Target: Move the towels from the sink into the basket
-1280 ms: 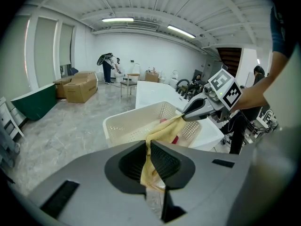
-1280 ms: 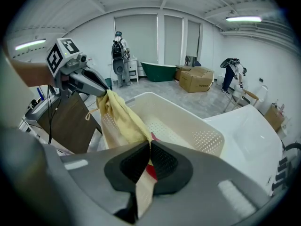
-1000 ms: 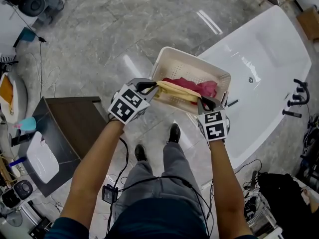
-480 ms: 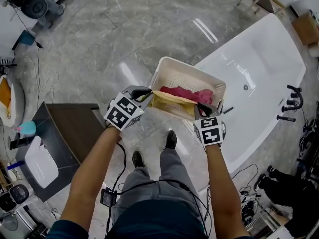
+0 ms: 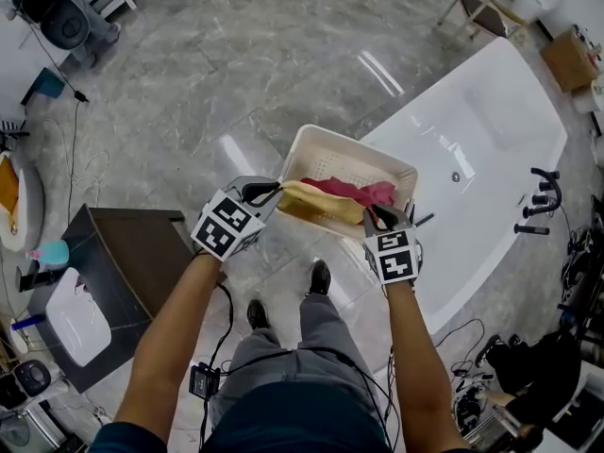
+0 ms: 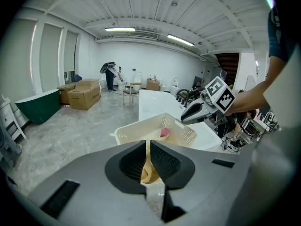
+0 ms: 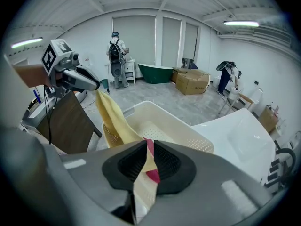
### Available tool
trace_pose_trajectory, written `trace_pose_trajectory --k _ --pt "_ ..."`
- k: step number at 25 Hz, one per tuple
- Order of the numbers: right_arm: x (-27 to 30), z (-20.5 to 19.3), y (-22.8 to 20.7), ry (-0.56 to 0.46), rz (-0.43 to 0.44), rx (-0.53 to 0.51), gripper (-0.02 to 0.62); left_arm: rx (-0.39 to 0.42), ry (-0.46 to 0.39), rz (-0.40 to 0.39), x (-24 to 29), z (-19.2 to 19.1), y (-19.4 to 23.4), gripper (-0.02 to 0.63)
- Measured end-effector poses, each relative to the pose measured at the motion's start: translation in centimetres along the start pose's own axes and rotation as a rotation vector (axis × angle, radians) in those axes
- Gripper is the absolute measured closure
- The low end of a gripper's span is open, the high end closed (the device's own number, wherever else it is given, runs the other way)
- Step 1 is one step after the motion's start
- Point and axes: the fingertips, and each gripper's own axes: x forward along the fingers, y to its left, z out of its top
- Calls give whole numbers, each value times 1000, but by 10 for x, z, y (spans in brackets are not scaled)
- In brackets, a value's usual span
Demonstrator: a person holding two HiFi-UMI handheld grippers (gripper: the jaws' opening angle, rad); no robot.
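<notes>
A yellow towel (image 5: 321,203) hangs stretched between both grippers over the near side of the cream perforated basket (image 5: 311,144). My left gripper (image 5: 269,192) is shut on the towel's left end (image 6: 149,166). My right gripper (image 5: 382,217) is shut on the right end (image 7: 141,161), with a bit of red cloth (image 7: 151,173) caught between its pads too. A red towel (image 5: 357,192) lies inside the basket (image 6: 141,131) behind the yellow one. From the right gripper view the yellow towel (image 7: 113,119) rises toward the left gripper (image 7: 87,81).
A white bathtub (image 5: 472,130) stands right of the basket, with black taps (image 5: 533,201) at its far side. A dark cabinet (image 5: 142,243) is on the left. The person's feet (image 5: 319,276) and cables (image 5: 212,371) are on the grey marble floor below.
The head view has shifted a little. Both grippers keep their hold on the yellow towel, still stretched over the basket's near side.
</notes>
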Motion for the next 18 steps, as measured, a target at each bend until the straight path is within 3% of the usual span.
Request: trace_pose_trajectory --k 8,16,18 --pt "-15 12 -4 -16 -12 2 531 7 -74 -65 -7 28 -19 529" --pt "-44 46 -4 -73 -13 -21 539 59 -132 -22 -49 74 -23 529" --pt "-55 59 0 -95 2 -50 582 68 -154 -3 -65 87 -23 529"
